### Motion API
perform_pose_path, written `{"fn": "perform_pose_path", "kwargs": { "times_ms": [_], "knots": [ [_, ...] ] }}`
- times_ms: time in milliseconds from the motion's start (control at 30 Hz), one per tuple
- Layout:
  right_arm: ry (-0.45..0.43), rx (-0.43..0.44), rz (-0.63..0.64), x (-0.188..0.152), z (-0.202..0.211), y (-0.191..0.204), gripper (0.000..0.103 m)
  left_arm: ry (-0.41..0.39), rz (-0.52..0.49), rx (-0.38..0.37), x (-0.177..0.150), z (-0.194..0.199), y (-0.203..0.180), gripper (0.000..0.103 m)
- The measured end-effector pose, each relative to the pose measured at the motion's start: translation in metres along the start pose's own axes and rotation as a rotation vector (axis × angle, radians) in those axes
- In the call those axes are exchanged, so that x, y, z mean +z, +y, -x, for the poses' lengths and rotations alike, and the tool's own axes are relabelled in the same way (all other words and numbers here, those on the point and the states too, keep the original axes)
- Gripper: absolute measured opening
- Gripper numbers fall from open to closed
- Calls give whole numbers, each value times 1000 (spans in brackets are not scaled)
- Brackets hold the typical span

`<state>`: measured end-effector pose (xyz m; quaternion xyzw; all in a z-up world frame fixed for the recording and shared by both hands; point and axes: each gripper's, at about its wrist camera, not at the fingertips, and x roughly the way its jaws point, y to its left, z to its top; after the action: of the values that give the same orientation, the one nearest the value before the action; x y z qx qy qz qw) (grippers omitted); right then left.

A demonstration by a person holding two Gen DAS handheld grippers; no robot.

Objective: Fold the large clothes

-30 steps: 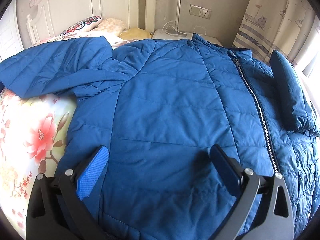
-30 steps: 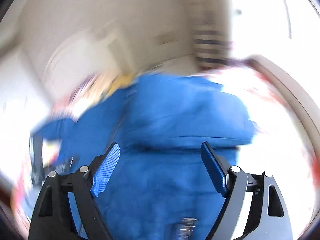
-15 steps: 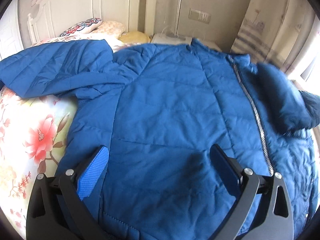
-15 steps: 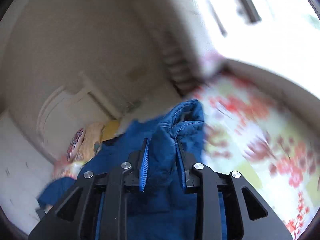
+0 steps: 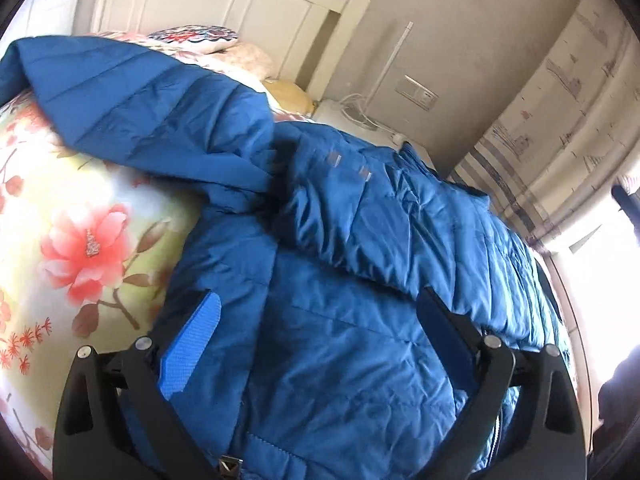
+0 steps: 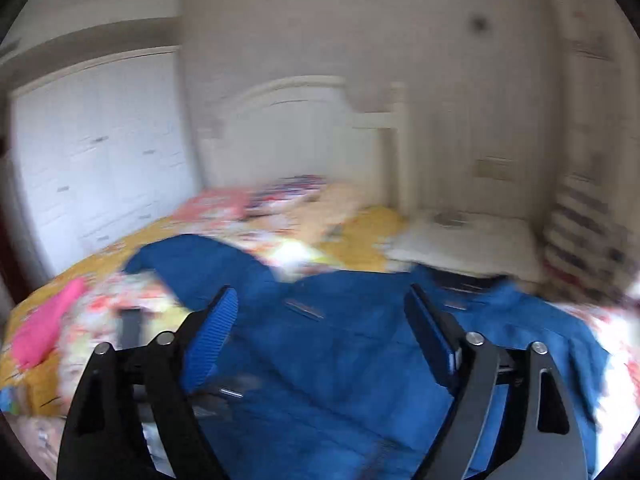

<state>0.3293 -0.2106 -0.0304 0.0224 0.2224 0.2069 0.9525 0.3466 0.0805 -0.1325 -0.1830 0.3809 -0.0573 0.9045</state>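
A large blue quilted jacket (image 5: 340,360) lies spread on a floral bedspread (image 5: 80,240). Its left sleeve (image 5: 140,120) stretches out to the left. The right side with its sleeve (image 5: 420,232) is folded over the front. My left gripper (image 5: 320,320) is open, hovering just above the jacket's lower front, holding nothing. In the blurred right wrist view the jacket (image 6: 340,360) fills the lower frame. My right gripper (image 6: 320,320) is open and empty above it.
A white headboard (image 5: 260,8) and pillows (image 5: 200,40) are at the bed's head. A white nightstand (image 5: 352,116) with cables stands beside the bed, and curtains (image 5: 560,120) hang at the right. A pink item (image 6: 44,332) lies on the bed at the left.
My right gripper, shut on the right sleeve half a second ago, has carried it over the jacket front, let go and opened. The left gripper tilted and stayed open.
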Motion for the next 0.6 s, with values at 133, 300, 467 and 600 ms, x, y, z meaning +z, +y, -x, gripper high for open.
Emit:
{"fn": "perform_pose_path", "kwargs": {
  "times_ms": [133,300,467,600],
  "knots": [
    [139,-335,-101,-49,12,-86,72,5,-5,-5,0,1,-1,97],
    [261,-465,-74,-114,35,-126,72,13,3,-9,-1,-1,0,97],
    [285,-550,-78,-143,41,-144,72,52,64,14,18,-8,0,97],
    [313,-580,-149,-150,41,-162,72,92,99,111,46,-28,1,83]
  ]
}}
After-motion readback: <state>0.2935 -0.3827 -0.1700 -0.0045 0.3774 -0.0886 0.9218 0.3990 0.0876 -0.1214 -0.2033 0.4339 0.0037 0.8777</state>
